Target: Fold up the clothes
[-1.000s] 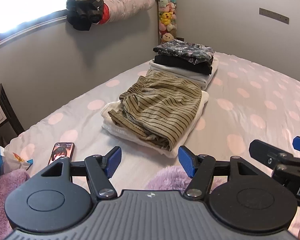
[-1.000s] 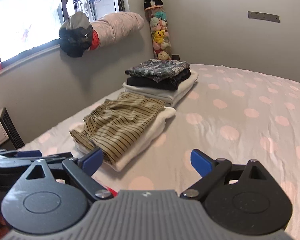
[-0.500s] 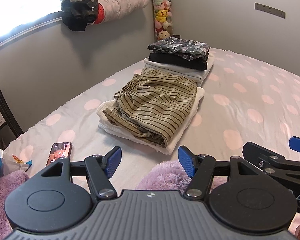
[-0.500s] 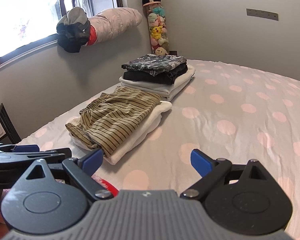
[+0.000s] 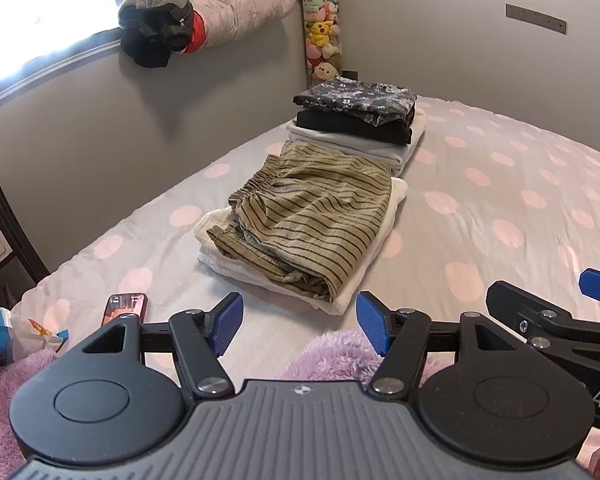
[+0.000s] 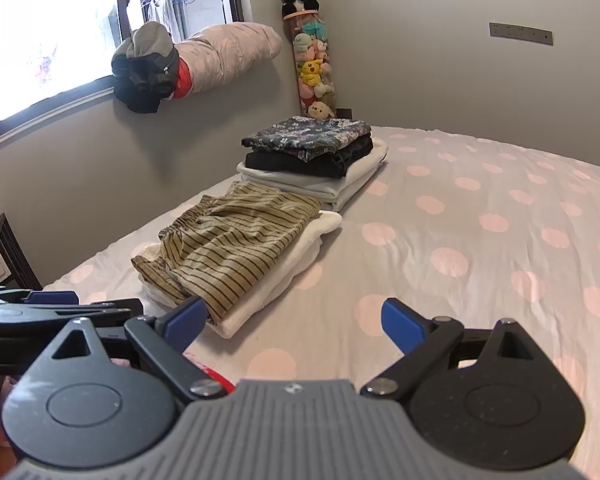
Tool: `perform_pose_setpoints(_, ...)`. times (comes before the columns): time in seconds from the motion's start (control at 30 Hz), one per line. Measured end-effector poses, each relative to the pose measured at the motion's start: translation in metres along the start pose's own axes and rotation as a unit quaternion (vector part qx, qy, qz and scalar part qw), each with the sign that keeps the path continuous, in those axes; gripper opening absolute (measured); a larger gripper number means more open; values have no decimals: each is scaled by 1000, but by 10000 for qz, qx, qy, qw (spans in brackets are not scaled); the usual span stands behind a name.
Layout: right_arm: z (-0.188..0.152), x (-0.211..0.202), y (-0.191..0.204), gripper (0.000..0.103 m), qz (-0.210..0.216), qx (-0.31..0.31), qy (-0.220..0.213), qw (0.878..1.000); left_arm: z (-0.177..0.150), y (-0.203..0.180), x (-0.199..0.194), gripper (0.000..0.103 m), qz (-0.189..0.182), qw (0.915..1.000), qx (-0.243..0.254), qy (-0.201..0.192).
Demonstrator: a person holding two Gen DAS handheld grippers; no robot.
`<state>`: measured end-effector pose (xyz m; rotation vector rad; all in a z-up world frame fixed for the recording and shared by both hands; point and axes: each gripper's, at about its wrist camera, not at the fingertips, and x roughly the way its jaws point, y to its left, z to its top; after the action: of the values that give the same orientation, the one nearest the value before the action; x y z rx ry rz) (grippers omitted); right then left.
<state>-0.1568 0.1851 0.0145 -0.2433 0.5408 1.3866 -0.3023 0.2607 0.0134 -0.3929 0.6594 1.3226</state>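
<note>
The left tool (image 5: 299,328) was spread wide with nothing between its blue pads, hanging over a fuzzy purple garment (image 5: 332,354) at the near edge of the bed (image 5: 500,184). The right tool (image 6: 290,322) was likewise spread and empty, held just beside the left one over the dotted bedcover. A phone (image 5: 125,307) lay to the left of the purple garment. Beyond that garment sat folded striped shorts (image 5: 308,220) on a folded white piece (image 5: 380,248). Farther back, touching that pile, stood a second stack with a floral garment (image 5: 356,101) on top, and behind it a column of plush toys (image 5: 322,36) in the corner.
</note>
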Motion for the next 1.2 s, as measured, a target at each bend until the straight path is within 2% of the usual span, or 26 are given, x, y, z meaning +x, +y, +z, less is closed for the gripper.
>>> perform_pose_setpoints(1.2,2,-14,2,96,58,26,-84,9999,2,5,-11,74,-24,10000,-33,-15)
